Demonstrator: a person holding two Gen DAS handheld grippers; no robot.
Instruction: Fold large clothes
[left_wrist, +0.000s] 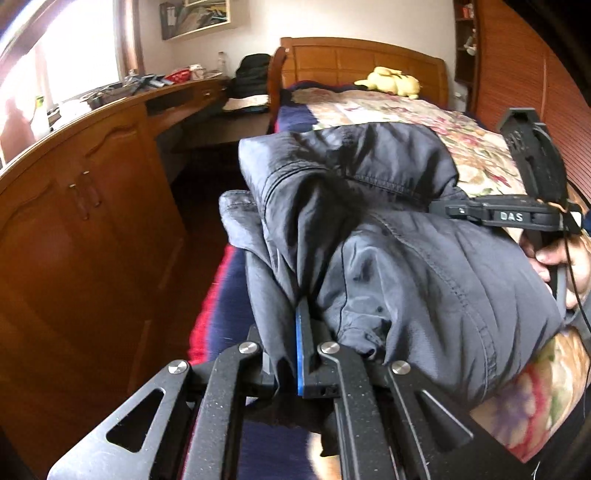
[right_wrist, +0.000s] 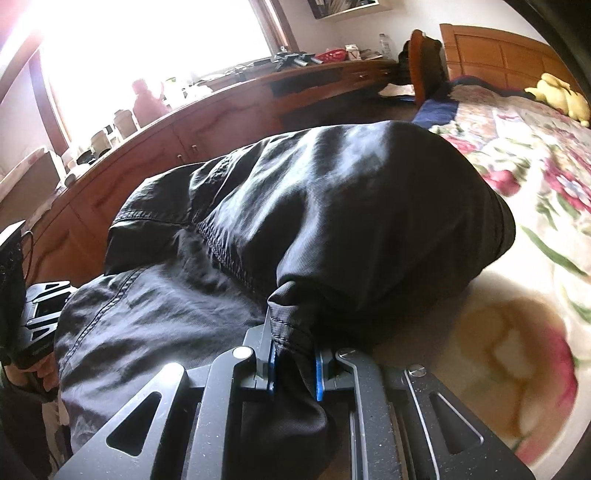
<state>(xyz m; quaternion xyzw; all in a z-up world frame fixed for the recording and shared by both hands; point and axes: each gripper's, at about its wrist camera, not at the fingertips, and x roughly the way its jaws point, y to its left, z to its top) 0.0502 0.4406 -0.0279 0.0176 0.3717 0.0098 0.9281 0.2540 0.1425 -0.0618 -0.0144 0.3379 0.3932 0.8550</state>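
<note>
While both grippers hold the dark jacket (left_wrist: 424, 258) above the near end of the bed (left_wrist: 480, 147), I see several ways this fold can fail. My left gripper (left_wrist: 295, 354) is closed on a thin, gathered piece of the grey fabric, and the cloth looks smooth and slippery, so I judge it can slide out between the blue pads (left_wrist: 300, 354) if I pull sideways too fast. My right gripper (right_wrist: 293, 365) is also clamped on a bunched fold, which passes between the two blue pads and hangs down under them. Because each claw holds only a small pinch, the heavy middle of the jacket sags onto the floral blanket (right_wrist: 535, 155), and I think the layers may shift, so the fold will come out uneven. The left side of the garment lies at the bed edge, above the floor; if the grip fails there, it can drop down beside the wooden cabinet (left_wrist: 92, 221).

The left wrist view shows the other tool (left_wrist: 517, 216) reaching over the jacket, with fingers of the person's hand (left_wrist: 561, 269) around its handle, and also the stitched seams. The right wrist view shows instead the rounded bulge of the cloth, much free blanket on the right, and a yellow plush toy (right_wrist: 561, 96) near the headboard.
</note>
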